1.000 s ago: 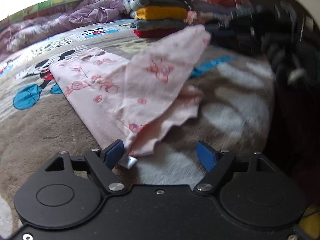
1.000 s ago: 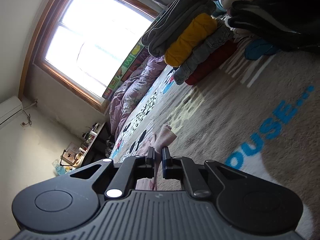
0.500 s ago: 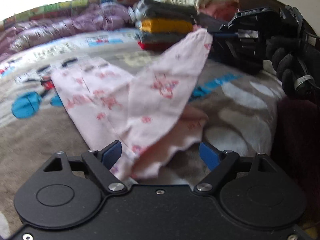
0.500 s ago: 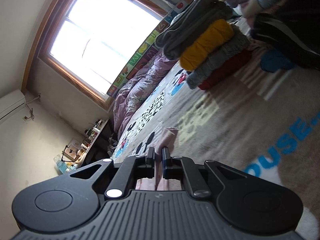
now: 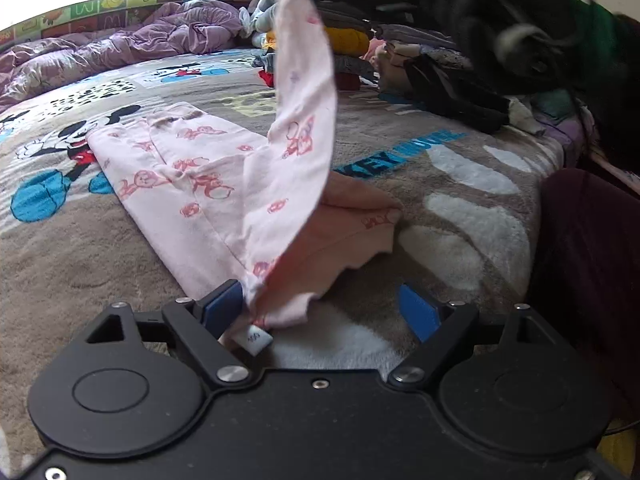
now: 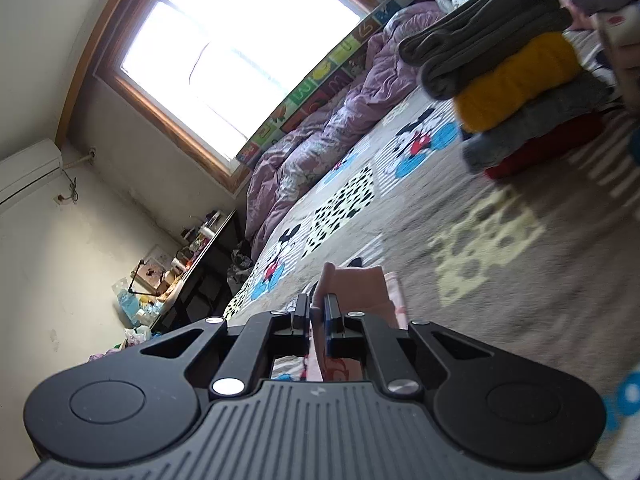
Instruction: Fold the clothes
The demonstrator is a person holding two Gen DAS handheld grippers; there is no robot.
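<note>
Since a second ago my right gripper (image 6: 317,314) has carried its end of the pink printed garment (image 5: 224,196) well up off the bed; that strip of cloth now arches high in front of the stack of folded clothes (image 5: 348,42), where earlier it hung much lower. My left gripper (image 5: 326,308) has just been opening a little and stands wide, the garment's near corner and its white tag (image 5: 256,338) lying between the blue pads, touching the left-hand pad only.

The left wrist view shows the garment whole: most of it flat on the cartoon-mouse blanket (image 5: 460,184) towards the bed's near edge, one part lifted. The dark gloved hand (image 5: 516,28) carrying the right gripper is blurred at the top right. The right wrist view gives what the other cannot: the jaws pinched narrow on a fold of pink cloth, plus the window (image 6: 236,52), a wall air conditioner (image 6: 28,172) and a cluttered desk (image 6: 188,264).

On the blanket I can read only "KEY" in blue letters (image 5: 384,158); the rest of that line is smeared. The tag's print is too small to make out.
</note>
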